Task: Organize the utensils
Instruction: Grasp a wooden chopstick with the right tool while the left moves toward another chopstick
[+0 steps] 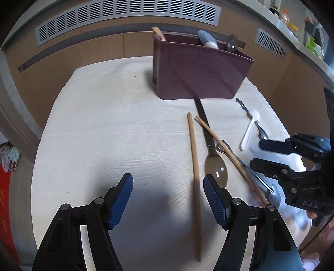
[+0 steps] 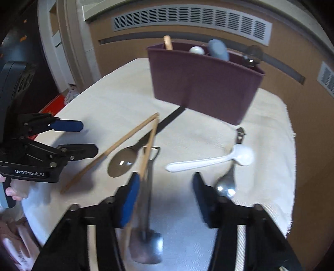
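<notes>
Both tongs are spread and hold nothing. The left tongs (image 1: pixel 168 200) hover low over the white cloth-covered counter (image 1: pixel 104 129), with a long wooden chopstick (image 1: pixel 195 183) lying just inside the right pad. The right tongs (image 2: pixel 165 200) hang over the loose utensils, their fingers wide apart above a grey metal peeler (image 2: pixel 147 208), whose handle end shows blurred between them.

The maroon plastic utensil caddy (image 1: pixel 196 73) stands at the far side of the counter. A wooden handle (image 1: pixel 158 33), a blue-grey and white utensil (image 1: pixel 206 39) and a clear round spoon bowl (image 1: pixel 232 42) poke from its top.

In front of it, a second wooden chopstick (image 1: pixel 227 154) lies slanted across a smoky translucent spoon with a black handle (image 1: pixel 215 166) and across the peeler. To the right, well apart from the chopsticks, a white plastic spoon (image 2: pixel 210 160) lies across a shiny steel spoon (image 2: pixel 226 185). A brown panelled wall with grey vent grilles (image 1: pixel 129 14) rises behind the counter.
</notes>
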The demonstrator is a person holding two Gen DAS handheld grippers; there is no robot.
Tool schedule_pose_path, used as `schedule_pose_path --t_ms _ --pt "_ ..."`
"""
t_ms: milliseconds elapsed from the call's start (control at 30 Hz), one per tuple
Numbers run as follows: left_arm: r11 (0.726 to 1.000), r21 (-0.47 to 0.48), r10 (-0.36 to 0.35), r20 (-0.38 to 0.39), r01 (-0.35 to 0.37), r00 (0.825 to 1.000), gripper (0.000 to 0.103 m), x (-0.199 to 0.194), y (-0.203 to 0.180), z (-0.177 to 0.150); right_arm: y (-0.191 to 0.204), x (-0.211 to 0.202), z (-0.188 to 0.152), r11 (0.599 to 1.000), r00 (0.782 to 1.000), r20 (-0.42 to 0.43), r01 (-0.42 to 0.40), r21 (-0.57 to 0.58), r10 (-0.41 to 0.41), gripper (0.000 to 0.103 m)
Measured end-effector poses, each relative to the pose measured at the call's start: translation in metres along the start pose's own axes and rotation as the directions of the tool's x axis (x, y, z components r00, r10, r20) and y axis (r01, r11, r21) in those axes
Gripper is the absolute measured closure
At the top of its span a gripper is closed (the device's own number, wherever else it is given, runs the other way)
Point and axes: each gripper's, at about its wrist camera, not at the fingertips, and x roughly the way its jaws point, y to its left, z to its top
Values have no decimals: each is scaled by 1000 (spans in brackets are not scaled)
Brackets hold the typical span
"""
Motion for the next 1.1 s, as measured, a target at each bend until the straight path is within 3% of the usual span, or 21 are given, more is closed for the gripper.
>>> schedule_pose_path --t_ms 67,233,400,467,533,600,633,767,833,967,1100 --pt "1000 -9 6 3 -6 1000 33 -1 5 0 5 5 5 1000 1000 2 -31 5 31 69" --pt "999 -41 19 3 -19 1000 33 -3 17 -1 9 27 19 997 998 -11 -67 30 68 83" --pt "998 -60 -15 -5 15 1000 33 -2 21 -3 12 44 23 1000 999 -37 16 16 -15 86" --pt "998 -53 -25 -8 24 1000 33 -2 19 -2 12 41 22 1000 999 -44 22 8 -21 87" --pt "999 -37 -35 -9 34 999 33 -2 13 -1 11 37 19 1000 999 -52 16 12 -15 96" --pt "999 -2 -49 -16 49 999 33 -1 5 1 7 29 14 999 998 -47 30 18 -29 96" --pt "998 19 -57 -19 57 998 36 -1 -1 3 4 23 12 999 998 -38 42 28 -41 96" --pt "991 92 -86 -74 93 994 65 8 -19 12 -14 3 -2 996 999 -17 50 79 -49 96" --pt "989 106 -91 -120 104 989 73 17 -26 20 -23 0 -6 994 998 -16 59 92 -58 96" --pt "989 97 -91 -189 111 978 83 32 -32 36 -30 -7 -16 992 998 -10 70 105 -69 96" --pt "990 116 -48 -229 76 972 85 47 -38 51 -33 -10 -19 991 998 10 56 123 -58 96"
